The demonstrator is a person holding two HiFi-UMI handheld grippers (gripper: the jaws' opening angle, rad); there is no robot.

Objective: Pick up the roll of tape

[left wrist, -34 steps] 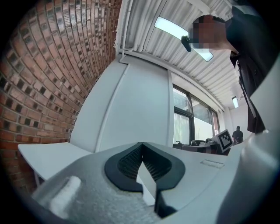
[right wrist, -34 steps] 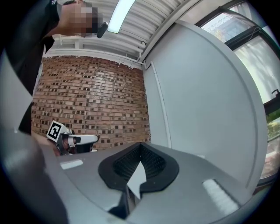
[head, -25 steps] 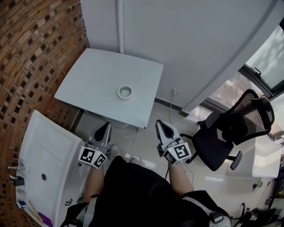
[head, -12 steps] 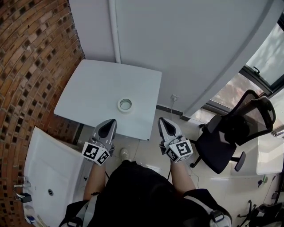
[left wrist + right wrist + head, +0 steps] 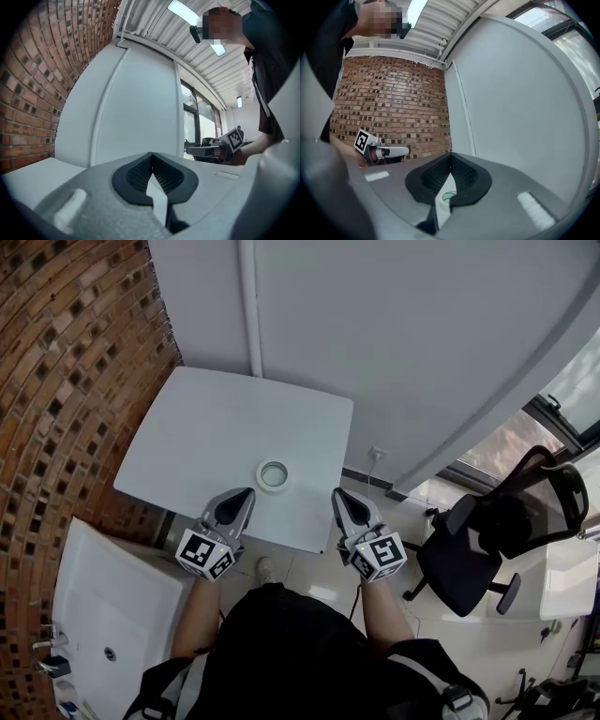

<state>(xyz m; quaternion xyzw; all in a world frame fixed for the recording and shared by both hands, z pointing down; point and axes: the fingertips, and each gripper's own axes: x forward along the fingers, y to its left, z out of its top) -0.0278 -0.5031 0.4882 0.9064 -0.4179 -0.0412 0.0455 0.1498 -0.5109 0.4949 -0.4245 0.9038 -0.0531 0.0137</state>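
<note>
Office with white desk [image 5: 206, 427], swivel chair [image 5: 464, 568]

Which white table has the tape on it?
The table against the grey wall: the roll of tape lies near its front edge. The lower-left desk has none.

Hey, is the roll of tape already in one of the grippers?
No, the roll of tape lies on the white table, apart from the left gripper and the right gripper.

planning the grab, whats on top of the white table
Only the roll of tape sits on the white table, near its front edge. The left tongs cover a bit of that edge.
</note>
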